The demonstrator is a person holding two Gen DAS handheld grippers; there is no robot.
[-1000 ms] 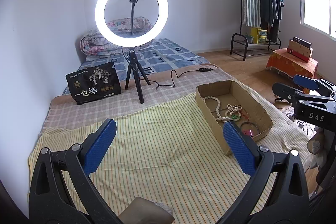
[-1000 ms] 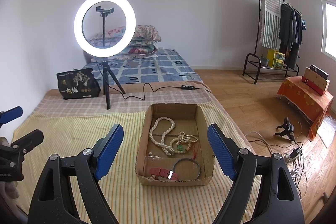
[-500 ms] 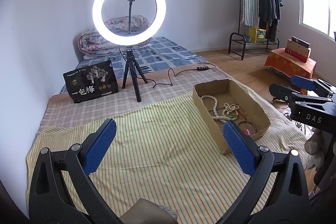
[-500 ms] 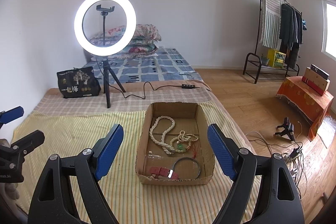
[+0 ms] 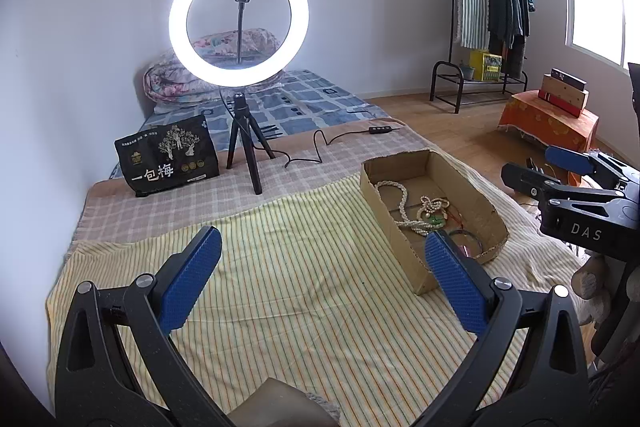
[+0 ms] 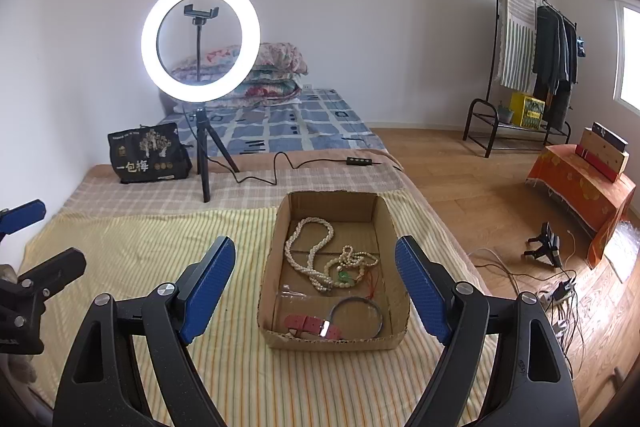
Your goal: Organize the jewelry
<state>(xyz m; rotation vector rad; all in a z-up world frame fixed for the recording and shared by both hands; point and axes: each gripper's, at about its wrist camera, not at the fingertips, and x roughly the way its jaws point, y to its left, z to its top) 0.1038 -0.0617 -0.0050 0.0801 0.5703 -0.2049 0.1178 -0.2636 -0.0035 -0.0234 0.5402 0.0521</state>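
An open cardboard box (image 6: pixel 276 267) lies on the yellow striped cloth (image 6: pixel 160 251). It holds a long pearl necklace (image 6: pixel 308 247), a beaded bracelet with a green pendant (image 6: pixel 352 267), a metal bangle (image 6: pixel 378 315) and a red strap (image 6: pixel 310 325). My right gripper (image 6: pixel 316 255) hovers in front of the box, open and holding nothing. My left gripper (image 5: pixel 322 251) is open over bare cloth, with the box (image 5: pixel 384 211) to its right. Each gripper shows in the other's view: the right gripper (image 5: pixel 548 169) and the left gripper (image 6: pixel 42 239).
A lit ring light on a tripod (image 6: pixel 202 163) stands behind the cloth, its cable (image 6: pixel 280 163) trailing right. A black printed bag (image 6: pixel 146 155) sits at the back left. Right of the bed are wooden floor, loose cables (image 6: pixel 560 291) and a clothes rack (image 6: pixel 520 59).
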